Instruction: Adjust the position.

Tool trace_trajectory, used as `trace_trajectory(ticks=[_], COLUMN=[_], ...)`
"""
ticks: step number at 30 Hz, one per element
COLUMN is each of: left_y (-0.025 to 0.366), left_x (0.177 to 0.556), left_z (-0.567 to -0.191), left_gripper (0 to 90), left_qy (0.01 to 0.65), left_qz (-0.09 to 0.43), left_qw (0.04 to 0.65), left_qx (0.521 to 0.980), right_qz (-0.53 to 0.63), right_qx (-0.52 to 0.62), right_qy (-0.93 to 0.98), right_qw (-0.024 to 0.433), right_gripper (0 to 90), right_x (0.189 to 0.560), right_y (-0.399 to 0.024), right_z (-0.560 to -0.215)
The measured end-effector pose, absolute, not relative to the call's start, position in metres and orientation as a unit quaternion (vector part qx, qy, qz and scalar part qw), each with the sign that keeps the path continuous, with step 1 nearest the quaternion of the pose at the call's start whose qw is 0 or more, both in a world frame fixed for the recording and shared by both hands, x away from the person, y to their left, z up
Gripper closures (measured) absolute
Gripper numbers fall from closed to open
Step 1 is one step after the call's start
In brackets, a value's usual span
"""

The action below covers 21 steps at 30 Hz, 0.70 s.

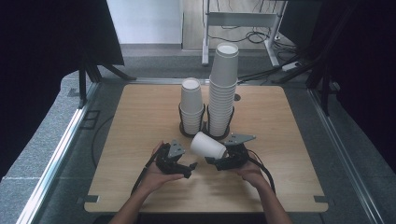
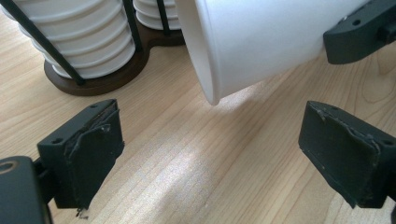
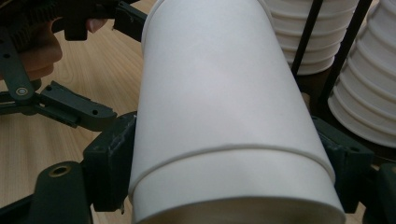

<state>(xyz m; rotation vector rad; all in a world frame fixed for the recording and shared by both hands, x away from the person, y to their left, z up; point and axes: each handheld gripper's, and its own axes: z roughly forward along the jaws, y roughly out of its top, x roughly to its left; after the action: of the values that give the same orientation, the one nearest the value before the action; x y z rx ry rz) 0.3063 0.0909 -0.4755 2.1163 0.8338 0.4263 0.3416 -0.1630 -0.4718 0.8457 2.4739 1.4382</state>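
Observation:
A white paper cup (image 1: 208, 145) lies on its side in the air just above the table, with my right gripper (image 1: 220, 157) shut on its base end. In the right gripper view both pads press the cup (image 3: 219, 93) near its rim, at my right gripper (image 3: 224, 163). My left gripper (image 1: 189, 168) sits to the cup's left, held in a hand. Its jaws (image 2: 210, 154) stand open with bare table between them, and the cup's end (image 2: 261, 42) hangs just beyond them, apart from the pads.
Two stacks of white paper cups stand in a dark wire holder (image 1: 205, 133) mid-table: a short stack (image 1: 192, 107) and a tall stack (image 1: 223, 88), close behind the held cup. The wooden table (image 1: 140, 116) has bare surface left and right of them.

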Motion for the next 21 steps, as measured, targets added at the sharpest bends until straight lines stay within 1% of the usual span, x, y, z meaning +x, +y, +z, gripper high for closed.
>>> trace_trajectory(ticks=[21], left_y=[0.097], left_x=[0.308], left_z=[-0.481], left_gripper=[6.6], left_qy=[0.347], left_qz=[0.146], left_qw=[0.413], left_qx=[0.829], right_qz=[0.543], right_qx=[0.301], right_qy=[0.778], right_qw=[0.094], right_gripper=[20.8], right_x=[0.333], right_y=[-0.175], right_z=[-0.476])
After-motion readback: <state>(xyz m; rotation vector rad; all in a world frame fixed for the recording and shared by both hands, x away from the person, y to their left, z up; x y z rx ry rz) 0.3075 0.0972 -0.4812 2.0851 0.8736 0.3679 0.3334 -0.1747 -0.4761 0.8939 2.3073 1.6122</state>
